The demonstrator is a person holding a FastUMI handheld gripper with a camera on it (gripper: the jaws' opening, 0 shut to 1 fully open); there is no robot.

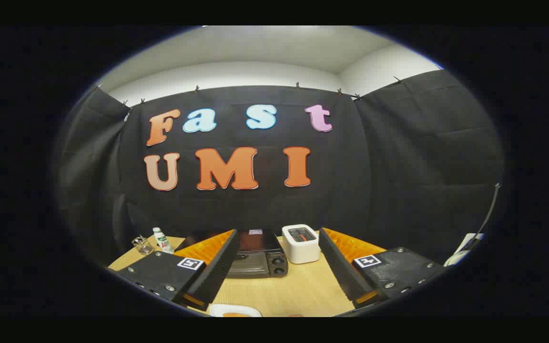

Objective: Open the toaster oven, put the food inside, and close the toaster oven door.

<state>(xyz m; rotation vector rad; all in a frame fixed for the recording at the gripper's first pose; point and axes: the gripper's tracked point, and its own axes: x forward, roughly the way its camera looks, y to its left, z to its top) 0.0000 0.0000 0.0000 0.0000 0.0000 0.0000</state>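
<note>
you're working in a staged recording booth, not a real kitchen. black cloth (412, 157) is clipped up as walls on every side, with plain white wall (236, 74) and ceiling showing above it. a light wooden tabletop (298, 290) carries a small set of household props: a dark toaster oven (258, 257), a white toaster (300, 244) beside it, a small bottle (162, 239) and a glass (143, 245) near the cloth. your gripper (277, 269) has its fingers spread wide, holding nothing.
</note>
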